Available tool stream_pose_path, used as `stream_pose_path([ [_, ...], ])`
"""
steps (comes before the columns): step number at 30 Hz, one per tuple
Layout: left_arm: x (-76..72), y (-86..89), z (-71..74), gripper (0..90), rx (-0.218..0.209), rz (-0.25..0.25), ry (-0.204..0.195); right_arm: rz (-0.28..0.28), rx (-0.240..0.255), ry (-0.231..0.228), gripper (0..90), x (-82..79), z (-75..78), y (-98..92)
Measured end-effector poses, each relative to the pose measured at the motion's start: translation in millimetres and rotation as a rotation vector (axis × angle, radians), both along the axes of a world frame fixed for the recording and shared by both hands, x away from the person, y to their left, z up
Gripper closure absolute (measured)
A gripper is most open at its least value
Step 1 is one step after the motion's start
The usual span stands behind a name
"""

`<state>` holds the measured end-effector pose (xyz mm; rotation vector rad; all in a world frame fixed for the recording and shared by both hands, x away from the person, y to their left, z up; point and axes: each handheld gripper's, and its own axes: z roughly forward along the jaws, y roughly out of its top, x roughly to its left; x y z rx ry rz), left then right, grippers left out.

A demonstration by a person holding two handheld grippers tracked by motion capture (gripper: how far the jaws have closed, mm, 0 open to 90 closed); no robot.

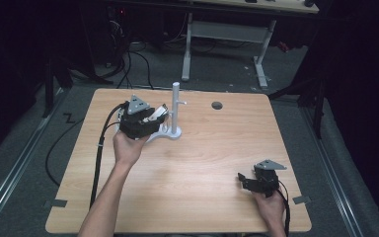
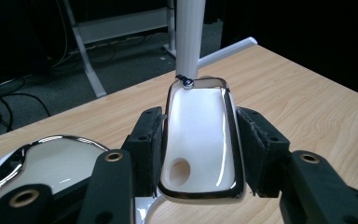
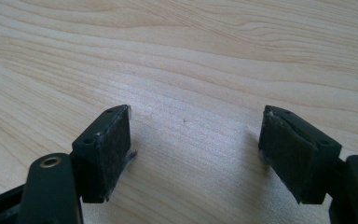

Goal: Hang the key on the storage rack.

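While the left gripper (image 2: 200, 154) clamps the white chrome-rimmed piece (image 2: 199, 140) beside the stand (image 1: 175, 111) near the table's far edge, lift straight; right gripper (image 3: 196, 154) idles open.

The right gripper (image 3: 196, 149) holds its fingers (image 3: 107, 149) wide apart over bare wooden table (image 3: 191, 60).

Left claw (image 1: 159, 114) clamped and raised, right claw (image 1: 243, 178) spread wide, low

I see both grippers black: left gripper (image 1: 159, 114) and right gripper (image 1: 243, 178) carry grey three-cornered plates, brass-ringed screws, trailing black cables. Forearms bare, no sleeves.
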<state>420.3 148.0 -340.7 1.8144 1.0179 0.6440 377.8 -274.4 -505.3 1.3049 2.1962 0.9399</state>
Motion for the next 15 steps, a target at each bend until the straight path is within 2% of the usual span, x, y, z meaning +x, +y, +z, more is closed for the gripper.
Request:
stream_pose_path([
  [4, 1.0, 1.8, 3.0, 53.4, 0.001, 0.012, -0.008, 0.0, 0.0, 0.0, 25.1, 0.0, 0.0, 0.0],
  [9, 2.9, 6.1, 2.5, 53.4, 0.006, 0.033, 0.002, 0.0, 0.0, 0.0, 25.1, 0.0, 0.0, 0.0],
  [15, 6.5, 6.7, 1.3, 53.4, -0.006, 0.042, 0.0, 0.0, 0.0, 0.0, 25.1, 0.0, 0.0, 0.0],
])
